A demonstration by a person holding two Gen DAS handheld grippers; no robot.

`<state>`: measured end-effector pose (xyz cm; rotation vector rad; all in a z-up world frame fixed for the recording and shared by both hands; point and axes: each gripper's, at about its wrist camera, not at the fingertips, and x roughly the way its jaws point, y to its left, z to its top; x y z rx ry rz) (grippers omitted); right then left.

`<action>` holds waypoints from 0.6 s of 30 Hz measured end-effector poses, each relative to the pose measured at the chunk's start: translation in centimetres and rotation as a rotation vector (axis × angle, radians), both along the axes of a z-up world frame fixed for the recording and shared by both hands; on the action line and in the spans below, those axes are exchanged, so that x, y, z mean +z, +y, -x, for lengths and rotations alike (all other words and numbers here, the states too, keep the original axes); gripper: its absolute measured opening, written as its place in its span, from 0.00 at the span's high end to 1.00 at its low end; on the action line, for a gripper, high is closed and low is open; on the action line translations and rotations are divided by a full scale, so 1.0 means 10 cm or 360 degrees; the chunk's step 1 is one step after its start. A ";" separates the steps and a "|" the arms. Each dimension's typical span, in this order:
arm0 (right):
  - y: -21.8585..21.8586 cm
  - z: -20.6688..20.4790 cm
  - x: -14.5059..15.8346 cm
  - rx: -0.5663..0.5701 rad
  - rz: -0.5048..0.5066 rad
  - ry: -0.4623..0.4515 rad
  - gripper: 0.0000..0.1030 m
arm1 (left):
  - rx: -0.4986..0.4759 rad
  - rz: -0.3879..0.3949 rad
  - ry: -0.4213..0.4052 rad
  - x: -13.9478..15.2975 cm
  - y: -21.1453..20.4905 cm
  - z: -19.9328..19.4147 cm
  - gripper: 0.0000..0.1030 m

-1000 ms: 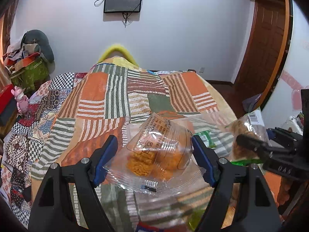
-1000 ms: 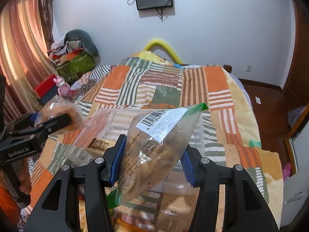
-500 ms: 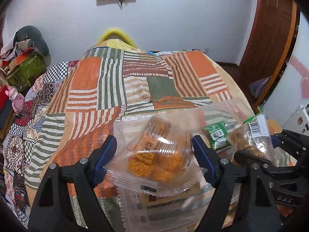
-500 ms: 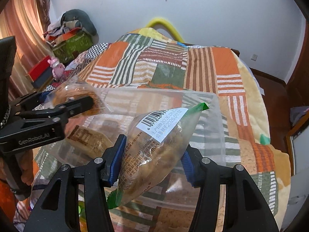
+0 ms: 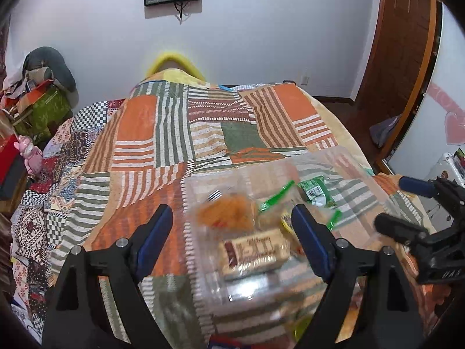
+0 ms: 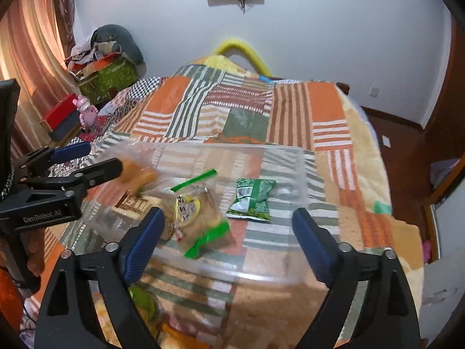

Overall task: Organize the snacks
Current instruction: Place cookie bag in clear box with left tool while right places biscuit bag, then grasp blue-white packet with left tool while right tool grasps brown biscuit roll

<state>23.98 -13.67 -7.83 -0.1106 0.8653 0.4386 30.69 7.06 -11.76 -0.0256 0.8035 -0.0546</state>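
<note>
A clear plastic bin (image 6: 290, 152) sits on the patchwork bed. My right gripper (image 6: 228, 234) hangs over its near side, jaws opening wide, with nothing pressed between them. Below it in the bin lies the bread bag with green edges (image 6: 200, 218), beside a green packet (image 6: 252, 197) and a brown-printed bar packet (image 6: 136, 203). My left gripper (image 5: 232, 238) is over the bin's left wall (image 5: 190, 232), jaws also opening. The orange snack packet (image 5: 223, 215) is blurred and loose under it, touching neither pad. The bar packet (image 5: 255, 251) and green packet (image 5: 316, 193) lie nearby.
The bed's striped blanket (image 5: 174, 133) stretches beyond the bin. More snack packets (image 6: 145, 305) lie at the near edge under my right gripper. Boxes and a pink toy (image 6: 85, 110) crowd the left side; a wooden door (image 5: 398, 43) stands at the right.
Both jaws have spread. The bread bag has left the right gripper and lies in the bin. The orange packet has slipped out of the left gripper toward the bin.
</note>
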 end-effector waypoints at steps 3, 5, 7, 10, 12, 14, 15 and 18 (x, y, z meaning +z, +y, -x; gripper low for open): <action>-0.11 0.14 0.09 -0.0023 -0.0018 -0.0051 0.00 | 0.0002 0.0001 -0.0008 0.07 0.05 0.20 0.16; -0.17 0.23 0.13 -0.0036 0.0006 -0.0089 0.00 | 0.0009 -0.0005 -0.0012 0.09 0.09 0.36 0.14; -0.21 0.32 0.15 -0.0042 0.0036 -0.0107 0.00 | 0.0024 -0.0018 -0.0011 0.09 0.14 0.52 0.11; -0.29 0.44 0.13 -0.0056 0.0051 -0.0086 0.00 | 0.0044 -0.0020 0.0011 0.05 0.20 0.72 0.09; -0.34 0.52 0.09 -0.0067 0.0046 -0.0059 0.00 | 0.0057 -0.0012 0.0036 -0.01 0.24 0.86 0.09; -0.38 0.59 0.04 -0.0092 0.0057 -0.0044 0.00 | 0.0068 -0.0022 0.0062 -0.08 0.26 0.99 0.09; -0.40 0.62 0.02 -0.0105 0.0065 -0.0038 0.00 | 0.0067 -0.0026 0.0074 -0.11 0.26 1.05 0.09; -0.48 0.72 -0.06 -0.0133 0.0076 -0.0012 0.00 | 0.0052 -0.0034 0.0130 -0.24 0.26 1.22 0.09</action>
